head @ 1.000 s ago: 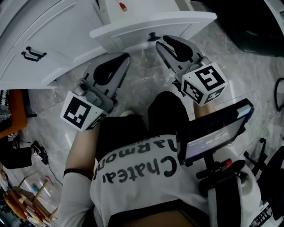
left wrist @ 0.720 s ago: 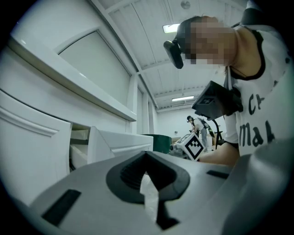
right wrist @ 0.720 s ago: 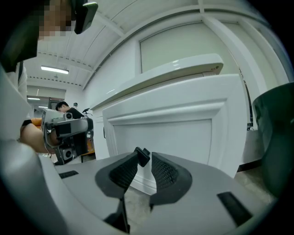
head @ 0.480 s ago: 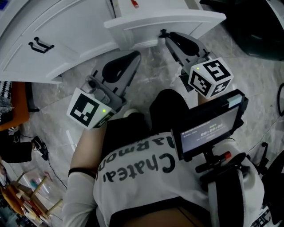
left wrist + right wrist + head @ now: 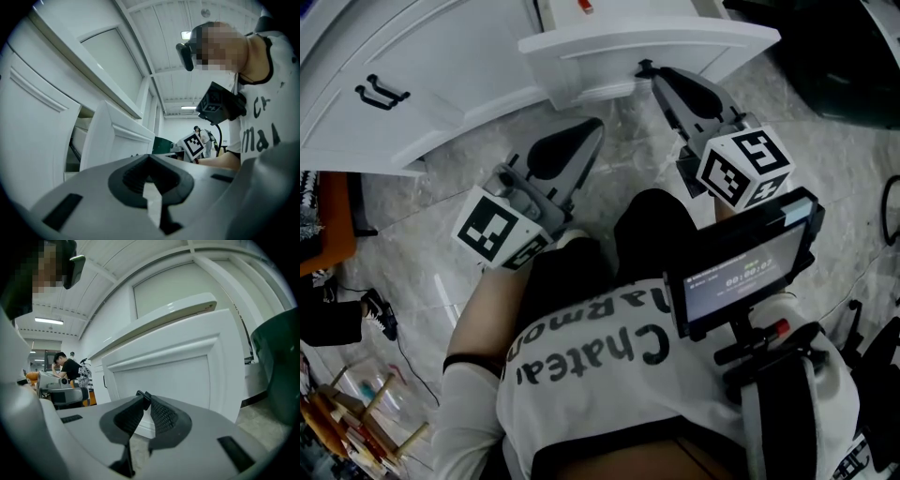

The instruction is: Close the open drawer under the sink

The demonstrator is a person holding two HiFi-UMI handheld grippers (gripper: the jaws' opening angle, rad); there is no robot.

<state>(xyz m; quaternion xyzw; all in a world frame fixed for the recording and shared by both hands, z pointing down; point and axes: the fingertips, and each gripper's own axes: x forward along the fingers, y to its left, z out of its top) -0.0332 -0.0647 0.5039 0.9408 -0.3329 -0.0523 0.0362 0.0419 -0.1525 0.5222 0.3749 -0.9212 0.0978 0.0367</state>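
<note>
Drawer point(image 5: 649, 45) stands pulled out from the white cabinet point(image 5: 412, 66), at the top of the head view. Over the last second the right gripper point(image 5: 660, 79) has crept up to its front, and its tip now sits just beside the dark knob point(image 5: 643, 67); in the last half second it barely shifts. Its jaws are pressed together on nothing. The left gripper point(image 5: 585, 133), jaws likewise together and empty, trails lower, apart from the drawer. The push looks ready to start, and the drawer is still open.
</note>
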